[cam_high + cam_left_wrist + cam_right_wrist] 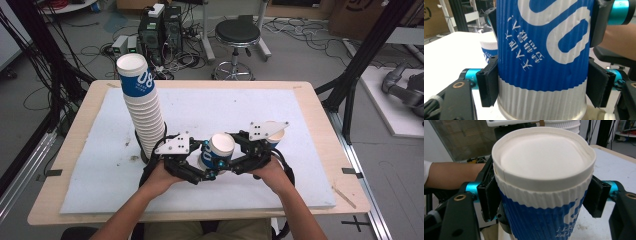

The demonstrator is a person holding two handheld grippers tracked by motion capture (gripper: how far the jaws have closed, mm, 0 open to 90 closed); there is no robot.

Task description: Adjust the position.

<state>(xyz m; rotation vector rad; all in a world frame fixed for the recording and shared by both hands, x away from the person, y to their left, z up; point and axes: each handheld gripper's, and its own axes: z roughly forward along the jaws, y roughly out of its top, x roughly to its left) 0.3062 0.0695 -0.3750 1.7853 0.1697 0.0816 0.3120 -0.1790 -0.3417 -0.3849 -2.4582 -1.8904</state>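
Because both claws grip the same blue and white paper cup (218,150) at once, a hard pull from either hand could crush its soft ribbed wall or tear it. The cup is held up over the white mat (300,170) on the table (65,200), between the two hands, a little to the right of the tall stack of cups (142,110). The left claw (202,165) is clamped on the cup, low down by the white band, as the left gripper view shows with a black pad (487,83) pressed on each side. The right claw (232,162) is clamped near the rim, and in the right gripper view its pads (489,197) press just under the white lip. It looks like two cups may be stuck one inside the other, since a second rim shows inside the first there. If so, a crooked pull could jam them tighter, or one could pop loose and fall. A bump of the left arm could also knock the tall stack, which leans. Another cup (275,136) sits behind the right claw, half hidden by its grey plate, so I cannot tell how it stands. The bottom of the stack is hidden behind the left claw. The bottom of the held cup is cut off in both gripper views.
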